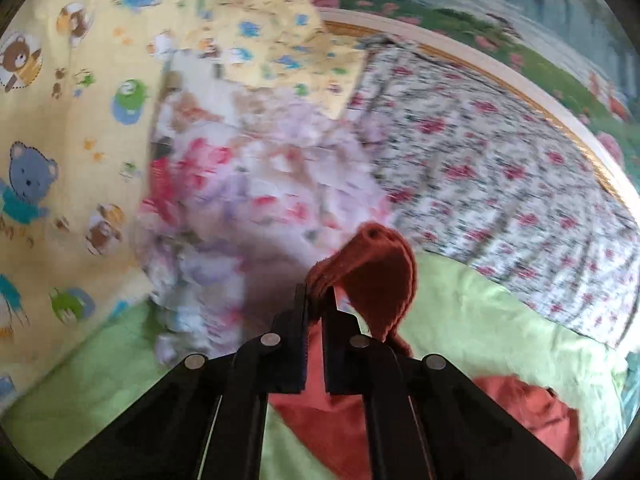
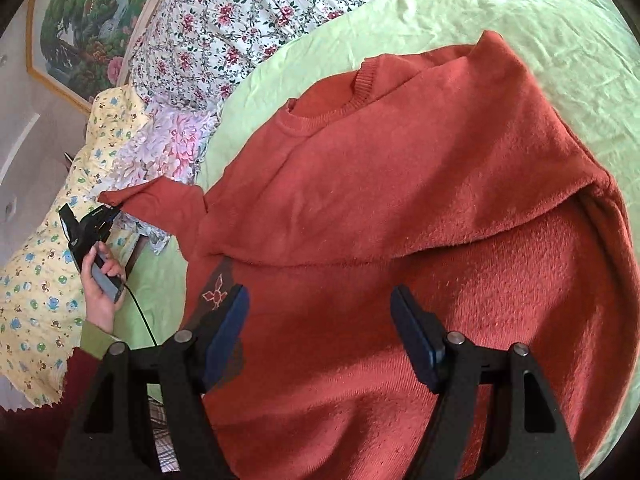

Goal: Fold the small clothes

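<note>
A rust-red knit sweater [image 2: 400, 184] lies on a light green sheet [image 2: 500, 8], neck band toward the far side, its right half folded over the body. My left gripper [image 1: 318, 294] is shut on the sweater's left sleeve cuff [image 1: 376, 264] and holds it lifted above the sheet. In the right wrist view the left gripper [image 2: 114, 212] pulls that sleeve [image 2: 160, 204] out to the left. My right gripper [image 2: 320, 300] is open and empty, hovering just over the sweater's lower body. A small embroidered patch [image 2: 216, 292] sits by its left finger.
A pile of other clothes and cloths lies left of the sweater: a yellow bear-print fabric [image 1: 60, 140] and a pink floral garment [image 1: 256, 184]. A white rose-print cover [image 1: 500, 168] spreads behind. A framed landscape painting [image 2: 80, 32] hangs on the wall.
</note>
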Action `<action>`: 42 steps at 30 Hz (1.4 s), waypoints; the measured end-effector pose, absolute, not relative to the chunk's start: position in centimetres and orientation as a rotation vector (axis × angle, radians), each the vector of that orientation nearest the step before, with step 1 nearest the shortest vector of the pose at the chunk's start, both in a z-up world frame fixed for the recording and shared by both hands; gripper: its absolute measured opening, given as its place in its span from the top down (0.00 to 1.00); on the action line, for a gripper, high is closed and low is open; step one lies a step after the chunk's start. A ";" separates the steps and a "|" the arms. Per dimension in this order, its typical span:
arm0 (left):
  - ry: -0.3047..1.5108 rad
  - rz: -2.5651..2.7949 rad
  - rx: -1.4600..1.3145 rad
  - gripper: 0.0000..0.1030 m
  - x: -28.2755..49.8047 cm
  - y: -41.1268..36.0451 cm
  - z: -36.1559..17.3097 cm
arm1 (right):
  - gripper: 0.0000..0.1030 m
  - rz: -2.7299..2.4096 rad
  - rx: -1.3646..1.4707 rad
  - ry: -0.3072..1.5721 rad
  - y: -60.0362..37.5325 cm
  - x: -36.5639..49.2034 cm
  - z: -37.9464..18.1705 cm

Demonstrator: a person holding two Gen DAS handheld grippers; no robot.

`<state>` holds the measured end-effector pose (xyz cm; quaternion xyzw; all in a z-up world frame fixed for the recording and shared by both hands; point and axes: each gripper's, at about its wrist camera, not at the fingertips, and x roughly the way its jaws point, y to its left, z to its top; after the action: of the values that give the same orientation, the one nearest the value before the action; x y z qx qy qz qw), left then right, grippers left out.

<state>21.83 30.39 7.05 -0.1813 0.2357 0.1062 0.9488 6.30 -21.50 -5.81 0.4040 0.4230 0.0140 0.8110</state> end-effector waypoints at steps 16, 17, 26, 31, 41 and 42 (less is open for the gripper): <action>0.583 -0.342 -0.310 0.97 19.7 -1.3 4.8 | 0.29 0.006 0.917 0.822 -23.1 1.9 -5.0; 0.605 -0.358 -0.301 0.97 19.7 -2.8 3.8 | 0.29 -0.005 0.922 0.819 -23.4 1.6 -5.0; 0.866 -0.414 -0.240 0.94 21.1 -9.2 -5.4 | 0.29 -0.125 0.970 0.803 -26.2 -0.9 -5.8; 0.873 -0.401 -0.247 0.73 18.8 -5.2 -5.2 | 0.28 -0.101 0.992 0.796 -26.0 0.7 -5.6; 0.837 0.035 -0.251 0.45 15.8 10.2 -5.5 | 0.23 0.024 1.130 0.827 -22.8 9.0 -8.4; 0.854 0.045 -0.271 0.45 16.3 11.4 -6.1 | 0.23 0.018 1.156 0.834 -22.7 10.2 -9.1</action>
<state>16.26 11.38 -6.06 -0.1312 0.4129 0.0219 0.9010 10.19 -22.74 -9.06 0.5303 0.3825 0.0084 0.7566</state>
